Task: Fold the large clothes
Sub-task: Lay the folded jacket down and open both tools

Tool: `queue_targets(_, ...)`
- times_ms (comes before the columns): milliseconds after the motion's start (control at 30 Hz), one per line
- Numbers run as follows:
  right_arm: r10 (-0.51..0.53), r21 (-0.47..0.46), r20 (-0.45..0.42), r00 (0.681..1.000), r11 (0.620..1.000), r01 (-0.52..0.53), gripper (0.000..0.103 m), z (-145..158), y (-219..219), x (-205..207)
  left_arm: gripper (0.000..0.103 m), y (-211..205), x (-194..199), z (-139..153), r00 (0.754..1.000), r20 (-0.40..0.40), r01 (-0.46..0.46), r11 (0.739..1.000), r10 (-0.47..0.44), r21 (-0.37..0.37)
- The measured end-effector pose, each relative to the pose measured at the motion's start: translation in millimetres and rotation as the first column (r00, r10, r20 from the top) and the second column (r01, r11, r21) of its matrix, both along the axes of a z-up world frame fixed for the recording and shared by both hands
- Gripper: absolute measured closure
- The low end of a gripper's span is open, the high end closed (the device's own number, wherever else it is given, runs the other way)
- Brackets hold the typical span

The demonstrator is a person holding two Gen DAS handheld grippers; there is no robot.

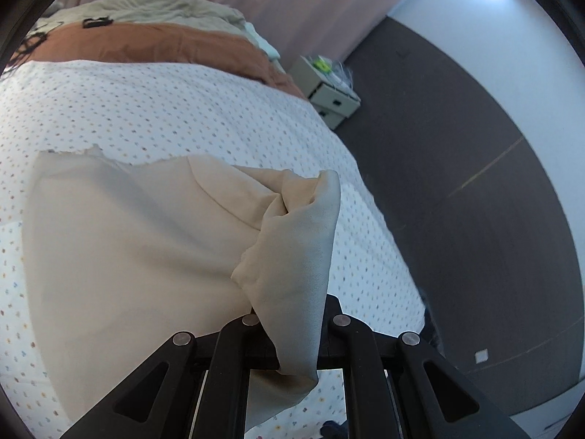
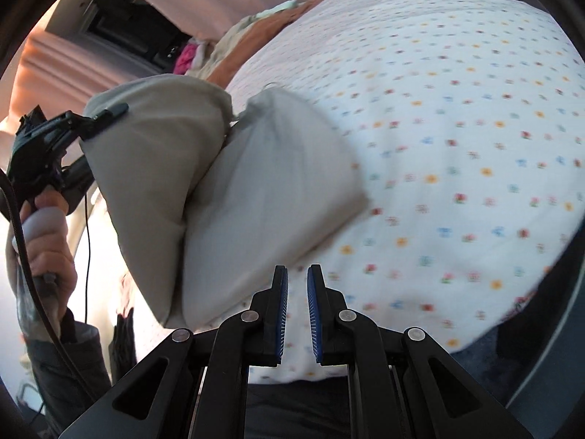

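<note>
Left hand-held gripper (image 1: 292,329) clenched on a bunched fold of the beige garment (image 1: 146,237), lifting that part off the bed (image 1: 182,109); the rest lies flat near the bed's right edge; right hand-held gripper (image 2: 297,314) released, pads (image 2: 282,314) apart, holding nothing, beside the garment's lifted fold.

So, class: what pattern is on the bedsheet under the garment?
White with small multicoloured flowers, clearest in the right wrist view.

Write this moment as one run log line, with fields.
left tongs: shut on beige cloth garment, edge lifted | right tongs: open, holding nothing | surface: white flower-dotted bedsheet
</note>
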State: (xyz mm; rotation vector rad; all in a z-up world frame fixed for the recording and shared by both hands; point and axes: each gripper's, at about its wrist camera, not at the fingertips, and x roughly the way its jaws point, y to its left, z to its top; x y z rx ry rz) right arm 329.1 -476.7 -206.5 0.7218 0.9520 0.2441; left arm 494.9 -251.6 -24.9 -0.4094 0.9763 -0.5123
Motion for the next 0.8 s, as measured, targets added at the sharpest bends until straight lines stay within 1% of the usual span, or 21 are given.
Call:
queue_targets(100,-0.018,-0.001,-0.008,1.000,1.000,0.018,0.090,0.5,-6.6,-1.5,0.094,-20.9,-11.2,-12.4,0.999,-0.004,0.054,0.998,-0.053,0.045)
queue_targets(200,-0.023,0.000,-0.011,1.000,1.000,0.023,0.090,1.3,-7.2,-2.6,0.094,-40.4,-22.9,-24.3,0.994,-0.015,0.111,0.991,-0.110,0.069)
queue_targets(233,-0.023,-0.001,-0.009,1.000,1.000,0.023,0.090,1.5,-10.4,-3.1,0.090,-47.2,-26.4,-28.4,0.991,-0.022,0.135,0.987,-0.134,0.085)
queue_targets(267,-0.023,-0.002,-0.006,1.000,1.000,0.023,0.090,2.1,-9.4,-2.8,0.080,-54.5,-30.8,-32.8,0.986,-0.034,0.168,0.981,-0.165,0.095)
queue_targets(300,-0.022,0.001,-0.006,1.000,1.000,0.022,0.090,1.6,-10.0,-1.9,0.074,-59.7,-33.3,-36.8,0.979,-0.051,0.203,0.975,-0.199,0.096)
queue_targets(333,-0.020,0.008,-0.008,1.000,1.000,0.020,0.086,1.3,-10.3,-0.8,0.062,-61.5,-33.7,-39.7,0.972,-0.066,0.232,0.969,-0.226,0.090)
queue_targets(367,-0.021,0.016,-0.012,1.000,1.000,0.021,0.079,1.9,-11.2,-1.1,0.052,-62.5,-35.1,-41.7,0.965,-0.079,0.257,0.963,-0.251,0.080)
queue_targets(400,-0.026,0.022,-0.011,1.000,0.999,0.026,0.060,0.4,-16.3,-2.0,0.049,-63.8,-34.7,-42.5,0.960,-0.084,0.272,0.959,-0.266,0.075)
queue_targets(433,-0.033,0.025,-0.004,0.999,0.999,0.033,0.049,-1.0,-22.2,-4.2,0.045,-60.3,-36.5,-41.0,0.959,-0.075,0.277,0.958,-0.272,0.067)
queue_targets(467,-0.038,0.029,0.006,0.999,0.999,0.037,0.048,-0.1,-22.2,-3.4,0.040,-55.0,-38.2,-38.1,0.962,-0.064,0.270,0.960,-0.266,0.070)
queue_targets(533,-0.028,0.047,0.021,0.999,0.999,0.027,0.048,0.1,-21.1,0.3,0.033,-40.9,-42.5,-32.4,0.971,-0.040,0.236,0.969,-0.234,0.077)
queue_targets(567,-0.024,0.056,0.026,0.999,0.998,0.022,0.048,0.3,-20.2,2.0,0.032,-34.9,-51.8,-29.3,0.976,-0.029,0.218,0.973,-0.217,0.077)
queue_targets(633,-0.013,0.067,0.038,0.999,0.998,0.010,0.048,1.7,-20.7,9.6,0.032,-18.2,-62.9,-25.7,0.983,-0.018,0.181,0.980,-0.180,0.079)
queue_targets(800,-0.013,0.098,0.054,0.998,0.995,0.007,0.048,4.3,-17.4,31.3,0.032,38.8,-70.5,-20.8,0.998,-0.004,0.062,0.992,-0.062,0.110)
